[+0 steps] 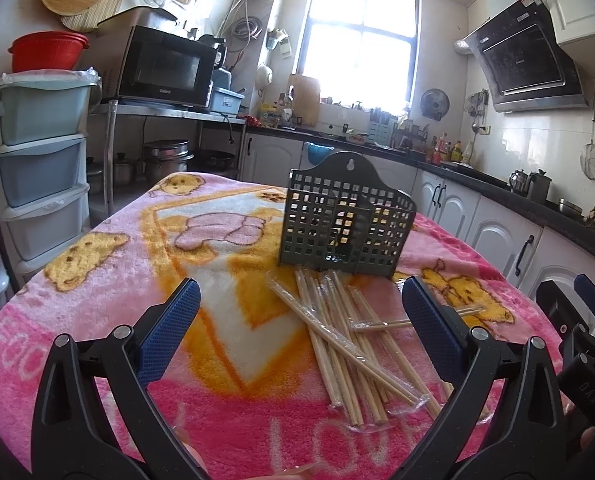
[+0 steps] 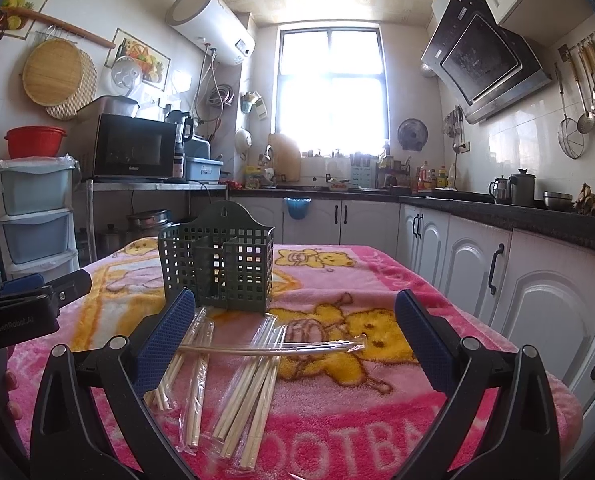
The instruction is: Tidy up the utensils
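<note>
Both claws gaping wide, gripping nothing, hovering over the blanket.

Left claw (image 1: 299,312) and right claw (image 2: 295,320) are touching nothing. Chopsticks (image 1: 349,344) are lying loose at 6 o'clock of the caddy (image 1: 343,220). Only the right view is showing one pair (image 2: 273,347) crosswise. Blanket (image 2: 397,280) is lying bare at 3 o'clock.

We hold our left gripper (image 1: 299,312) with its jaws spread wide, nothing between the blue pads. Our right gripper (image 2: 295,326) is spread the same way and grips nothing. The two sit side by side at about the same height, each facing forward.
</note>
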`<control>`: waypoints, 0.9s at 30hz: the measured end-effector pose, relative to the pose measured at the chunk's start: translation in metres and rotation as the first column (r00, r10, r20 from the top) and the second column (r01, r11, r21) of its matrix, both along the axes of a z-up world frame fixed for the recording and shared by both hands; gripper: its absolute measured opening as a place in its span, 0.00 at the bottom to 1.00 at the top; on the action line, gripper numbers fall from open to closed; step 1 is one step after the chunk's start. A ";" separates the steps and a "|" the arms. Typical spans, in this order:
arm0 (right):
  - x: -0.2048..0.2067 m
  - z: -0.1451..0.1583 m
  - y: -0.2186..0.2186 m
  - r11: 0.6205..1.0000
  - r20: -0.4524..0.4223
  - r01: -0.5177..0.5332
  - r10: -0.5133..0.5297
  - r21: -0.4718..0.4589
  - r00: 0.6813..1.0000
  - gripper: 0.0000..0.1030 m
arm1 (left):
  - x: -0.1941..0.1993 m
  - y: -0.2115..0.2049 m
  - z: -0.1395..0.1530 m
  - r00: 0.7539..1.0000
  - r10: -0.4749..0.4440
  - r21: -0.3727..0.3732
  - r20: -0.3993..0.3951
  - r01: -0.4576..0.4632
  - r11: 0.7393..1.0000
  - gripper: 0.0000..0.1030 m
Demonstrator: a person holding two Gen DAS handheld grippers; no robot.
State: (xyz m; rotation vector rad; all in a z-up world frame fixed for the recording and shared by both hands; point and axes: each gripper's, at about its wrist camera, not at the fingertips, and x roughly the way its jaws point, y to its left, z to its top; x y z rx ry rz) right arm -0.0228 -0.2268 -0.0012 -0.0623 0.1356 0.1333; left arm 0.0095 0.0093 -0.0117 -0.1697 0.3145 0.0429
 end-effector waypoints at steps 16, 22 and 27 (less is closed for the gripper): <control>0.073 0.004 0.001 1.000 -0.290 -0.003 0.001 -0.005 0.957 0.94 | 0.058 0.039 0.015 0.978 -0.078 -0.173 -0.195 0.043 0.984 0.91; 0.106 -0.009 -0.023 0.993 -0.459 0.070 -0.017 0.097 0.888 0.94 | 0.100 0.044 0.006 0.937 -0.122 -0.204 -0.326 0.057 0.977 0.91; 0.133 -0.027 -0.046 0.973 -0.575 0.140 -0.009 0.184 0.818 0.93 | 0.135 0.045 -0.010 0.899 -0.135 -0.203 -0.416 0.053 0.978 0.91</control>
